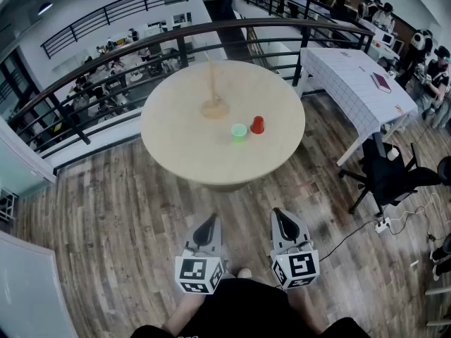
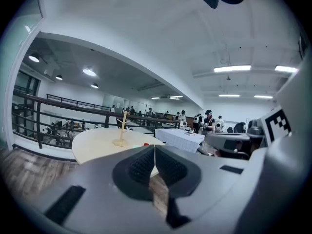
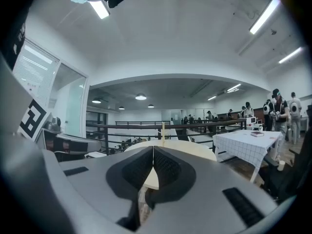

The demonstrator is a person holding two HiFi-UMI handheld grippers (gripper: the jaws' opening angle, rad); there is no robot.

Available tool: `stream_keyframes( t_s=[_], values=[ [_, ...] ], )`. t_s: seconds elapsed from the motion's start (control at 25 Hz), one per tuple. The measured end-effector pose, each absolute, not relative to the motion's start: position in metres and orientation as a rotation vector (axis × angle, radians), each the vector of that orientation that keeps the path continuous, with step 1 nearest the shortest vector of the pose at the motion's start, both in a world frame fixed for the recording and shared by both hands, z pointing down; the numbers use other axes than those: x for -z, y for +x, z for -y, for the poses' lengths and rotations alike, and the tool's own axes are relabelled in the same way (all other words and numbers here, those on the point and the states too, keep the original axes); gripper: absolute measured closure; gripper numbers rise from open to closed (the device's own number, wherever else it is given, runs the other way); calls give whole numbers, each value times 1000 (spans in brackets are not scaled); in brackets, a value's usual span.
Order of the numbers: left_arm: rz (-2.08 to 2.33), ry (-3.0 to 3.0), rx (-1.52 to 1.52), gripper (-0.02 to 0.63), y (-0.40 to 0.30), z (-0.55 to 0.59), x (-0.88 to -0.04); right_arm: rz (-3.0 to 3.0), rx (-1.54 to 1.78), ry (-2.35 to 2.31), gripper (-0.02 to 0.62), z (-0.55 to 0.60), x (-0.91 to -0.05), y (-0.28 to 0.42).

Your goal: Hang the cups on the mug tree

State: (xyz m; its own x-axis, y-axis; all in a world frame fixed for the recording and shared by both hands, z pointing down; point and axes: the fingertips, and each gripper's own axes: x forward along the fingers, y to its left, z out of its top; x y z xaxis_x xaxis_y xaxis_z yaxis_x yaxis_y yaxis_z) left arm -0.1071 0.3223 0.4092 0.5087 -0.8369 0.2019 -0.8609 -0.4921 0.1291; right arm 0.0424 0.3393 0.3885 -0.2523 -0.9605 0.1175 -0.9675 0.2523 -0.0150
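Note:
On the round beige table [image 1: 183, 146] stand a wooden mug tree [image 1: 214, 101], a green cup [image 1: 239, 132] and a red cup [image 1: 257, 124], the cups side by side in front of the tree. My left gripper [image 1: 208, 224] and right gripper [image 1: 283, 217] are held low over the wood floor, well short of the table, both shut and empty. The left gripper view shows the shut left gripper [image 2: 154, 152], the mug tree [image 2: 122, 130] and a sliver of the red cup [image 2: 146, 144]. In the right gripper view the right gripper [image 3: 153, 155] is shut, with the mug tree [image 3: 163, 131] beyond.
A dark railing [image 1: 176, 41] curves behind the table. A table with a white cloth [image 1: 359, 83] and a black office chair [image 1: 387, 174] stand to the right. A cable with a power strip [image 1: 384, 225] lies on the floor at right. People sit at the far right.

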Motion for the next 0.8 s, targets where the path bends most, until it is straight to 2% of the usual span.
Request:
stream_keyframes(
  t_s=[0.8],
  values=[
    [1487,2501,-170,592,-89,-323,-416,2478,-151,1802,586,-335,-395,54]
  ],
)
